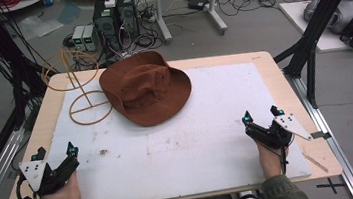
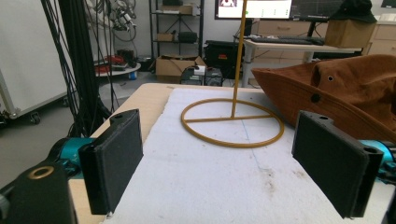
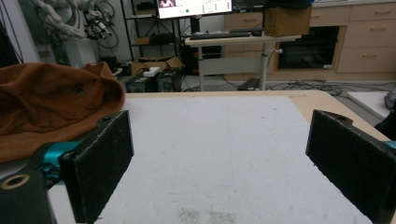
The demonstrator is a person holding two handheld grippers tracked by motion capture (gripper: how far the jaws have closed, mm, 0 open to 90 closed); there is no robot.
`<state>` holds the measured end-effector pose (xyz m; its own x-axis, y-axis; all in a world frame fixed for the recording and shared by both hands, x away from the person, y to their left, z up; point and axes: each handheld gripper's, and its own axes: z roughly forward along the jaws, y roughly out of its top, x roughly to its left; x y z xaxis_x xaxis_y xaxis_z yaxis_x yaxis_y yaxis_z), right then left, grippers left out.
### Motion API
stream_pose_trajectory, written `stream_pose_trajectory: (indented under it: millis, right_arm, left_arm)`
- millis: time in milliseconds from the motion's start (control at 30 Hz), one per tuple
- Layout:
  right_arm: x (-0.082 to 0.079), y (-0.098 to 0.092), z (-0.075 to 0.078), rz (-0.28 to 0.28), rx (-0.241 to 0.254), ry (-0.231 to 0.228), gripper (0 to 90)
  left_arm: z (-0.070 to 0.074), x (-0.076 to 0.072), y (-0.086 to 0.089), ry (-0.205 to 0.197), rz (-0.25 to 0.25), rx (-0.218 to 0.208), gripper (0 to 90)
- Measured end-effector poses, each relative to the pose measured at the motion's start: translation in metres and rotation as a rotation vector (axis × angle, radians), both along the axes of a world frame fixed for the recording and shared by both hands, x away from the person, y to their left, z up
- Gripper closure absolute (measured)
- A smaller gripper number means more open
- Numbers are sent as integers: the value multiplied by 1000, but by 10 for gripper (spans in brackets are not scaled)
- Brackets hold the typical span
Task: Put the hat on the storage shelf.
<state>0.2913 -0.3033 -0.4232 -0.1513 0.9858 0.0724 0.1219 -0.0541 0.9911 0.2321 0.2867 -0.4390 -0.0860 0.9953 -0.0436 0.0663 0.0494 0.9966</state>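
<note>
- Black-jawed, your left gripper [image 1: 55,152] rests at the near left edge of the white foam sheet [image 1: 194,142]; its jaws stand spread wide with nothing between them
- Ahead of it, the yellow wire stand [image 1: 79,90] sits at the far left of the sheet; its flat base ring [image 2: 232,122] lies on the foam, and the upright rod carries a second ring higher up; nothing hangs on it
- Just right of the stand, the brown hat [image 1: 145,88] lies on the sheet, crown up; its brim overlaps the edge of the base ring in the high view; what is under the crown is hidden
- Your right gripper [image 1: 262,116] rests at the near right of the sheet, well apart from the hat; its jaws are spread wide and hold nothing
</note>
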Motion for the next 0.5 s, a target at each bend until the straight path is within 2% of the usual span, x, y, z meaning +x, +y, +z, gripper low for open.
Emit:
stream_pose_trajectory:
  millis: [267,400,500]
  right_arm:
    - [12,17,22,96,-17,28,68]
    - [27,34,41,152,-41,41,68]
    - [39,47,54,176,-56,32,68]
  left_arm:
    - [0,-1,-1,-1,4,0,166]
    - [0,-1,0,-3,4,-3,166]
    - [-1,0,0,4,9,-3,166]
